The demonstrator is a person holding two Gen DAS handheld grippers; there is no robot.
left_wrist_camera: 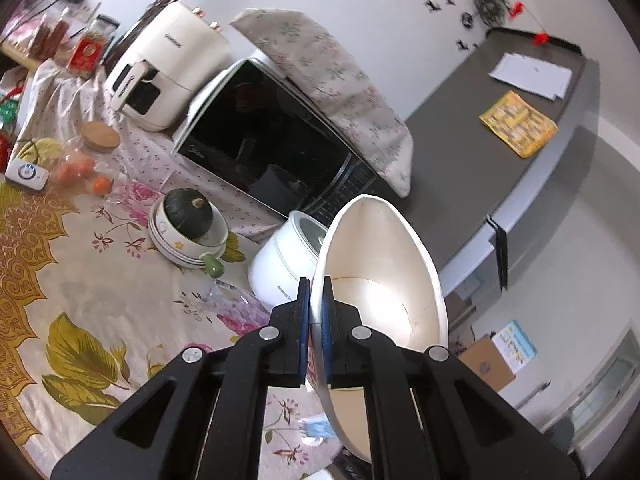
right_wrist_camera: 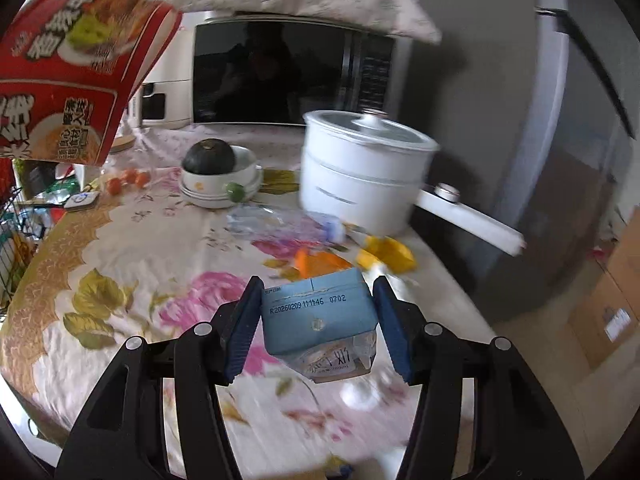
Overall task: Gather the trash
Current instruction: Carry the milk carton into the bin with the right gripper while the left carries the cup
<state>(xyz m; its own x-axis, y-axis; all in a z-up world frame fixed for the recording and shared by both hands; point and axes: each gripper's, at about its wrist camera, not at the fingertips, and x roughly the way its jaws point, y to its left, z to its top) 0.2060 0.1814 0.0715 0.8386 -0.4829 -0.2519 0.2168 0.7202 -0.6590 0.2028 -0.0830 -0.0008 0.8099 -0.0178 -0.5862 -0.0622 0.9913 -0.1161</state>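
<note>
Step in hand: pick-up stage of trash collection; one item lifted, a second being approached.
Left tongs [left_wrist_camera: 316, 320]: pressed onto the wall of an empty noodle cup [left_wrist_camera: 380, 280], one pad inside the rim and one outside.
Noodle cup position: held in the air, tipped on its side with its mouth toward the left wrist camera; in the right wrist view its red printed outside [right_wrist_camera: 80, 60] hangs clear above the tabletop [right_wrist_camera: 120, 240].
Right tongs [right_wrist_camera: 316, 320]: spread, with a pad on either side of a blue carton [right_wrist_camera: 316, 312]; a gap shows on both sides, so not yet gripping.
Blue carton position: between the right pads, at the near part of the flowered tabletop. Whether it rests fully flat cannot be told; the view is motion-blurred.
Other trash seen: a crushed clear bottle [right_wrist_camera: 276, 220] and yellow and orange wrappers [right_wrist_camera: 384, 252] lie farther back, near the white cooking pot [right_wrist_camera: 360, 172].
Not trash, by judgement: the stacked bowls with a squash [right_wrist_camera: 216, 172] and the microwave [right_wrist_camera: 288, 72].
Next move calls for: closing the right pads squarely on the carton's sides with modest force, since the carton looks thin-walled, then lifting.
Bin: none in view; the drop-off point cannot be told.
</note>
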